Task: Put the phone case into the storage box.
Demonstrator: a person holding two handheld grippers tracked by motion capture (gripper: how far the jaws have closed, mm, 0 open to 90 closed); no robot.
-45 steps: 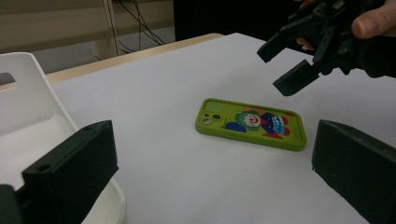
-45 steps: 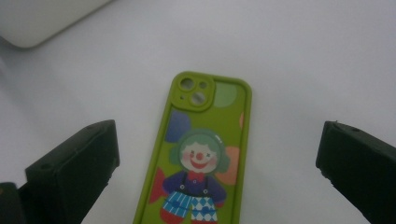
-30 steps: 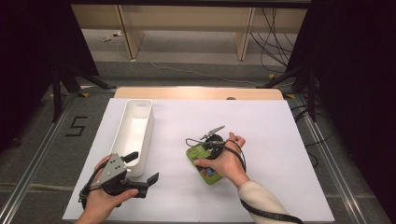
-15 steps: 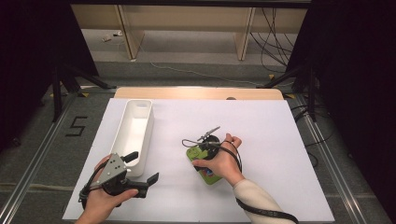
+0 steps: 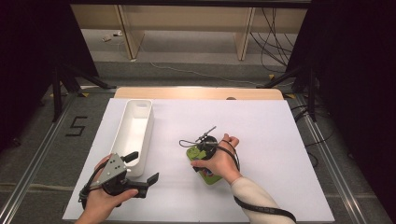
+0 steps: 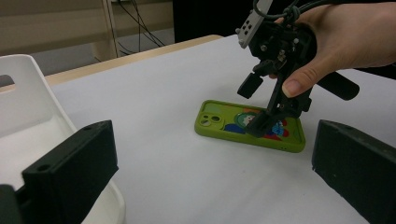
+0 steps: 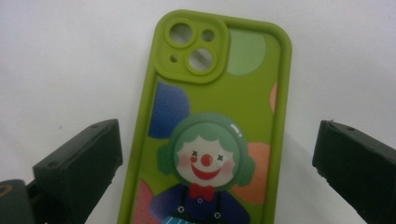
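Phone case (image 7: 212,126): green, clown print, lying flat and face-down on the white table (image 5: 280,140), directly beneath the right hand-held gripper (image 7: 212,163).
Long axis: in the right gripper view it runs straight ahead of that gripper, camera cut-out at the far end; the jaws stand one at each long edge, so the closing line crosses the short width.
Right hand-held gripper: released, jaws spread wider than the case, no contact visible; lowered close over the case (image 6: 250,125), tips at or near its back.
Left hand-held gripper (image 5: 135,170): released, holding nothing, well apart from the case, which lies ahead of it and to its right.
Nearer hand: the right, judged to make the grasp.
White bin (image 5: 133,133): just beside the left hand-held gripper, empty, its long side roughly parallel to the case.
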